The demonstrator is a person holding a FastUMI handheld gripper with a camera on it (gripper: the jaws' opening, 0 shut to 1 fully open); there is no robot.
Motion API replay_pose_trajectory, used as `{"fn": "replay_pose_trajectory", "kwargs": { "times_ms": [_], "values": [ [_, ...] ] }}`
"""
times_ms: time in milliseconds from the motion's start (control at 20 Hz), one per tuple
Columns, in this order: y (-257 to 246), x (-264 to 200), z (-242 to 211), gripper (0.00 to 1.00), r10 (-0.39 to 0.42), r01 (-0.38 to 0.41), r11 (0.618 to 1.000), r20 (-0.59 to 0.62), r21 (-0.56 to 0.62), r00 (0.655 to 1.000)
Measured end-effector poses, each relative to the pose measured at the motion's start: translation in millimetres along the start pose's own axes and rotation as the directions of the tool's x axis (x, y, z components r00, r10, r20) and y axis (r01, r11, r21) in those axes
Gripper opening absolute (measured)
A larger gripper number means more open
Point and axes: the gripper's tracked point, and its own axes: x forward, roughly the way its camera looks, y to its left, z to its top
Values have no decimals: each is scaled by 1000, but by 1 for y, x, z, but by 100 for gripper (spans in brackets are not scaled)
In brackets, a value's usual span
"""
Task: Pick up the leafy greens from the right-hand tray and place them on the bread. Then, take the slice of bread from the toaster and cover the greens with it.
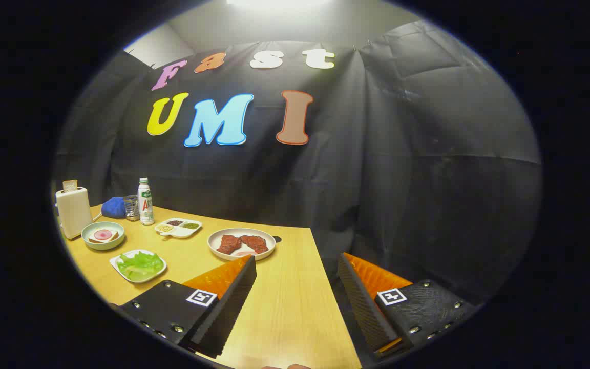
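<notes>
Leafy greens (141, 264), glossy pale-green pieces heaped on a white rounded-square tray (117, 263), lie well left of the tongs (295, 287) on the light wooden worktop (285, 307).

The tongs stand wide open and empty above the worktop's near part. Beyond the left finger sits a white round plate of red meat slices (241, 243). Farther left stand a white toaster holding a bread slice (73, 210), and beside it a pale-green bowl with bread and a pink round slice (103, 235).

Hand-held gripper (295, 287) (square markers, screws)
</notes>
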Motion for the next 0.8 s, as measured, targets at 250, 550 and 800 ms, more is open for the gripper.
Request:
{"fn": "replay_pose_trajectory", "kwargs": {
  "times_ms": [250, 550, 800],
  "values": [
    [57, -43, 18, 98, 37, -38, 999, 35, 18, 999],
    [119, -65, 27, 98, 104, -103, 994, 78, -25, 991],
    [148, -63, 29, 98, 124, -123, 992, 97, -18, 988]
  ]
}}
